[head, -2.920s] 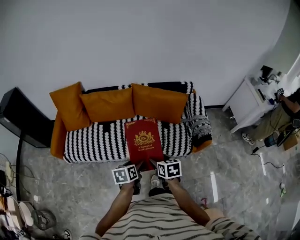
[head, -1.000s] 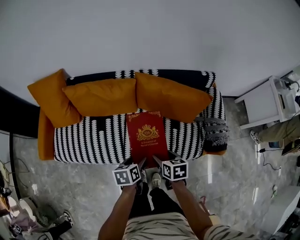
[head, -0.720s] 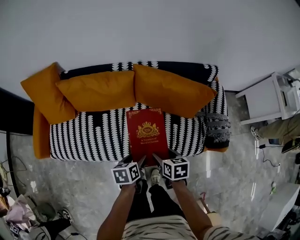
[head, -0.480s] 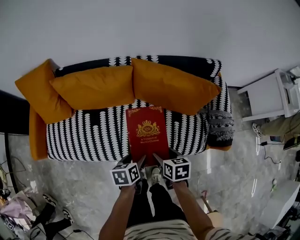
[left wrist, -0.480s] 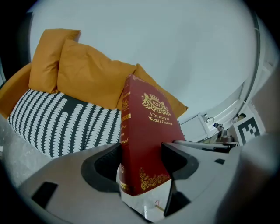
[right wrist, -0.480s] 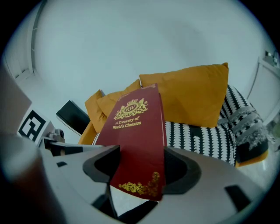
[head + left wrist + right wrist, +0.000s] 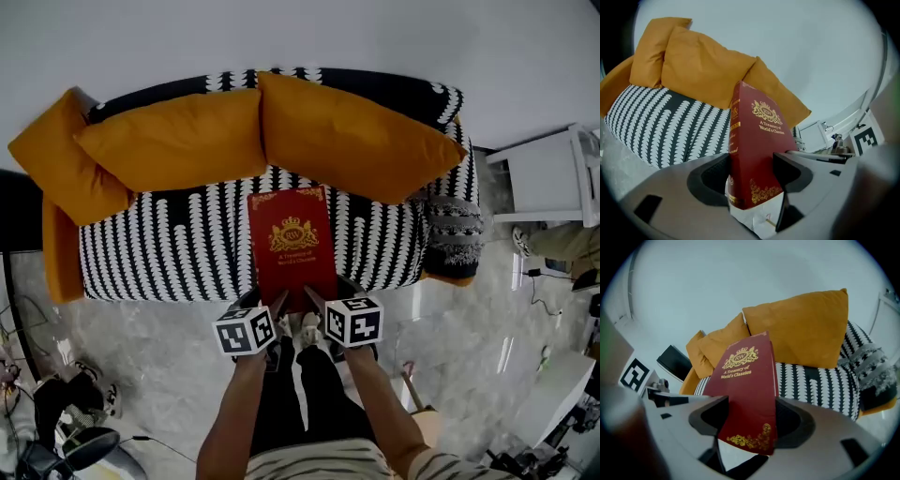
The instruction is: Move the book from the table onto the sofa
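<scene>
A red hardback book with gold print hangs over the front of the black-and-white striped sofa seat; whether it touches the seat I cannot tell. My left gripper is shut on its near left corner and my right gripper on its near right corner. In the left gripper view the book stands on edge between the jaws of the left gripper. The right gripper view shows the book's cover wedged the same way in the right gripper.
Three orange cushions lean on the sofa's back. A grey knitted throw lies on its right arm. A white cabinet stands at the right, and clutter sits on the marble floor at lower left.
Both grippers have sunk with the book toward the sofa seat. The sofa and cushions now fill more of the head view.
</scene>
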`<state>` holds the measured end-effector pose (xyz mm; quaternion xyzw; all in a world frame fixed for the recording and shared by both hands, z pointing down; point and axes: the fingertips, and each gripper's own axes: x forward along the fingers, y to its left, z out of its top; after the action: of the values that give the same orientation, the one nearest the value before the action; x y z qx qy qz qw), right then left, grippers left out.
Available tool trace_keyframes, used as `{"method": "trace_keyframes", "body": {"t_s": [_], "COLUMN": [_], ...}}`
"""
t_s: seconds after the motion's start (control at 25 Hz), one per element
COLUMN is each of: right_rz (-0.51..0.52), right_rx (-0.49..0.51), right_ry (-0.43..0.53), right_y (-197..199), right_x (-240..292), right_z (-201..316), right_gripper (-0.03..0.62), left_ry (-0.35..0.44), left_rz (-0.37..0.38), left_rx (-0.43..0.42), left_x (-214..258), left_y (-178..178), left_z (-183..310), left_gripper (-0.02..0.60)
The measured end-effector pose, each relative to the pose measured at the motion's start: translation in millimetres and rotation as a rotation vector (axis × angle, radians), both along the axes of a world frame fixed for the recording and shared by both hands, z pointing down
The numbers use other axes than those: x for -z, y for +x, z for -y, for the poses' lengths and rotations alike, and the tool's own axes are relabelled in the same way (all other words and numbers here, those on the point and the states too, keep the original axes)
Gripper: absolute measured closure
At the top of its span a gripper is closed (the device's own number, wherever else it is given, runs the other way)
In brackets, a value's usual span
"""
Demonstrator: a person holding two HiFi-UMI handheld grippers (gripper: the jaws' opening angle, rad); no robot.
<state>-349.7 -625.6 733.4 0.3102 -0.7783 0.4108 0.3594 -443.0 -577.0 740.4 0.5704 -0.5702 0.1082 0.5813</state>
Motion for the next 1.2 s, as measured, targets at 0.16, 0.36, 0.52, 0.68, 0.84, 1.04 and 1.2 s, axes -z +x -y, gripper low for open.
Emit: {"method": "trace_keyframes", "body": {"t_s": [0.16,0.36,0.52,0.68,0.84,1.04,1.2], "right_rz": [-0.014,-0.019,-0.020,-0.028,-0.035,-0.041,-0.041], "right_rx": [-0.002,-0.010,-0.011,-0.013,0.005,0.000,-0.015], "right_ry": [-0.010,-0.032,-0.045,-0.054,-0.048,-0.053,-0.072], "right_y": [1,2,-1,-1,-3,-5,-6], "right_x": [-27,-56,-79,-102,-123,-150,-168], "right_z": [2,2,1,-1,2,8,9], "right_gripper": [0.292,0.292,0.292,0.292,0.292,0.292,0.292], "left_ry": [-0.010,-0.028,-0.036,-0.039,-0.037,-0.045,-0.049], "left_rz": [-0.008,-0.010,-0.014,-0.023,-0.037,-0.035,-0.052], "left_rx": [0.000,0.005,0.009,0.023,0.039,0.034,0.021], "left_x": [-28,-56,-79,-101,-123,-151,-169], "left_y": [1,1,-2,-2,-4,-6,-5], "left_z": [2,1,1,-2,-1,5,8], "left_gripper": [0.288,0.288,0.288,0.288,0.288,0.288,0.288]}}
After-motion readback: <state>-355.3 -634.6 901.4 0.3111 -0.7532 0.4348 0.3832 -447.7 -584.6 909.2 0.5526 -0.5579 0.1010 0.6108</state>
